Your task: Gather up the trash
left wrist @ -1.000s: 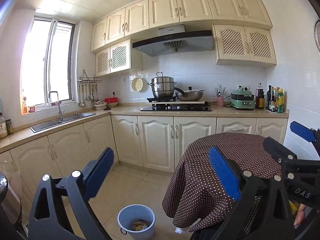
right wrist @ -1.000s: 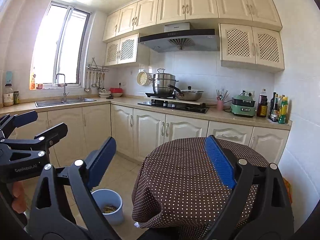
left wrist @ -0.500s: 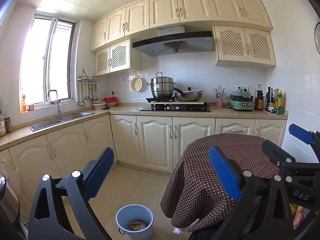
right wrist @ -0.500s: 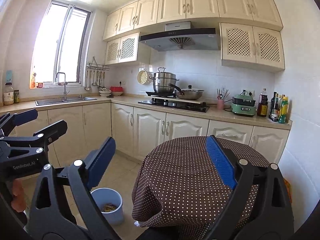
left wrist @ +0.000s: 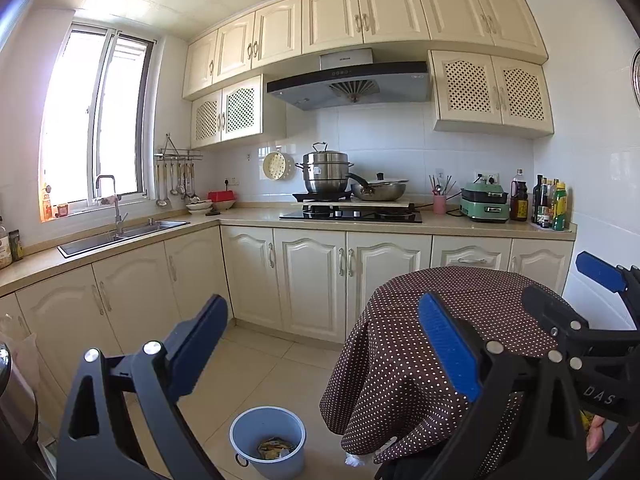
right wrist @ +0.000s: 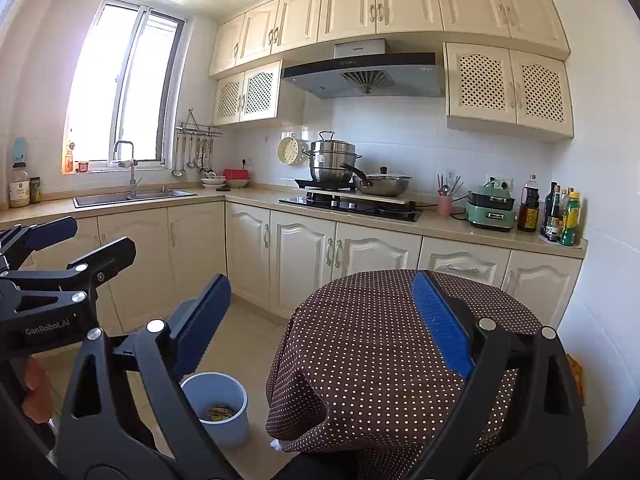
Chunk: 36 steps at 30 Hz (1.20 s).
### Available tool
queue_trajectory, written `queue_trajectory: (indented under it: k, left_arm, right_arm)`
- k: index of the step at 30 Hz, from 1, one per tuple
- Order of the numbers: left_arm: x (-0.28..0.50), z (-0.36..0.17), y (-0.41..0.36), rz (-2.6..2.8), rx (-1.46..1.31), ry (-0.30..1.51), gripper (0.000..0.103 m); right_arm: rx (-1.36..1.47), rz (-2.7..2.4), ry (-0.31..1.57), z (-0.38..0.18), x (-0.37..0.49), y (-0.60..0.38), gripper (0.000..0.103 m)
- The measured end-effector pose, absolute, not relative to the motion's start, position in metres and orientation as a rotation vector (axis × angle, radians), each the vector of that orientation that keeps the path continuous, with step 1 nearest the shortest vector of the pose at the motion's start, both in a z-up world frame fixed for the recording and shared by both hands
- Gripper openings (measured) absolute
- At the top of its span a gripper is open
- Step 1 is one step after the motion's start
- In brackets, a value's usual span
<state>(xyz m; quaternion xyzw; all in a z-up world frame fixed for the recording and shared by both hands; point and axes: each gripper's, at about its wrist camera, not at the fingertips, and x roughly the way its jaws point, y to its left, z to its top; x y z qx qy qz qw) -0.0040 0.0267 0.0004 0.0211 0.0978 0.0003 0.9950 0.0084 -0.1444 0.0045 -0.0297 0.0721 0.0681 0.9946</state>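
A pale blue bin (left wrist: 267, 443) stands on the tiled floor left of a round table. It holds yellowish wrappers (left wrist: 274, 447). It also shows in the right wrist view (right wrist: 218, 408). My left gripper (left wrist: 324, 344) is open and empty, held high above the floor and the bin. My right gripper (right wrist: 322, 320) is open and empty, above the near edge of the table. The left gripper also shows at the left edge of the right wrist view (right wrist: 72, 240). A white scrap (left wrist: 354, 460) lies on the floor at the table's foot.
The round table with a brown polka-dot cloth (right wrist: 384, 344) fills the lower right. Cream cabinets (left wrist: 312, 276) run along the back and left walls, with a sink (left wrist: 120, 234), a stove with pots (left wrist: 352, 212) and bottles (left wrist: 550, 208).
Both views have shifted only slightly; the bin sits a touch further left in the left wrist view. Both grippers stay open and empty.
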Motion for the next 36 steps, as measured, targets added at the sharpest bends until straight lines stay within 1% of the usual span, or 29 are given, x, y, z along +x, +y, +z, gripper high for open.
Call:
queue_trajectory:
  k: [36]
  left_arm:
    - [-0.0012,-0.0057,0.0273,-0.003,0.043,0.215,0.094]
  right_arm:
    - [-0.055,0.145,0.167,-0.0037,0.0097,-0.1447,0.091]
